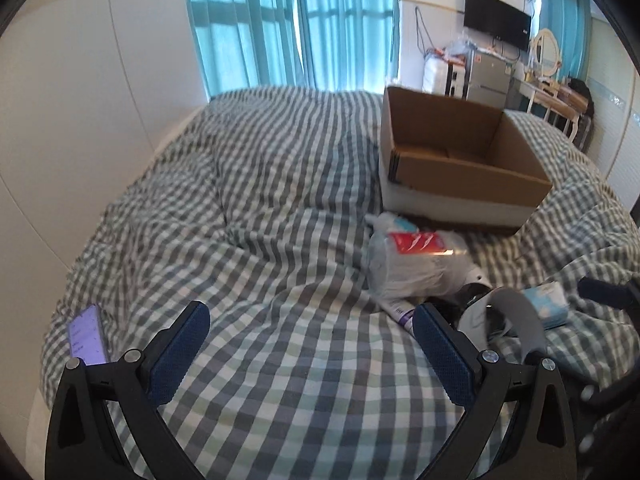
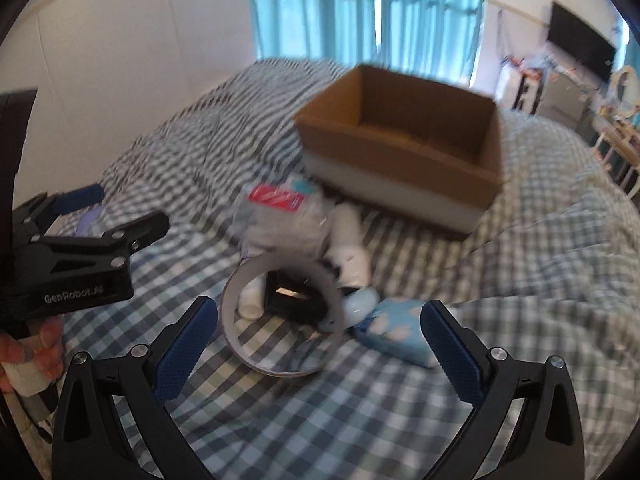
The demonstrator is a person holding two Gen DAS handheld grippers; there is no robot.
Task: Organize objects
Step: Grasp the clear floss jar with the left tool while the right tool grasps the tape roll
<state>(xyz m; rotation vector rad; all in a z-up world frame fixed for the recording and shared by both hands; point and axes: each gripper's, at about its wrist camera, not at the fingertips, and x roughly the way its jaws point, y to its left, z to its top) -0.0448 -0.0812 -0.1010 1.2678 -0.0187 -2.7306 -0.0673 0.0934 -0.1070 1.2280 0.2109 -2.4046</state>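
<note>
An open cardboard box (image 1: 460, 160) sits on a checked bed; it also shows in the right wrist view (image 2: 404, 148). In front of it lies a clutter pile: a clear plastic bag with a red label (image 1: 412, 264) (image 2: 280, 208), a white headset with a grey strap loop (image 1: 500, 316) (image 2: 280, 320), and a light blue tissue pack (image 1: 548, 300) (image 2: 400, 332). My left gripper (image 1: 312, 344) is open and empty, left of the pile. My right gripper (image 2: 320, 344) is open and empty, just above the headset strap and tissue pack.
A phone with a lit screen (image 1: 86, 336) lies at the bed's left edge. The checked duvet (image 1: 280, 208) covers the bed. White wall panels stand at left, blue curtains (image 1: 292, 24) behind. A fridge, dresser and TV (image 1: 496, 20) are at far right.
</note>
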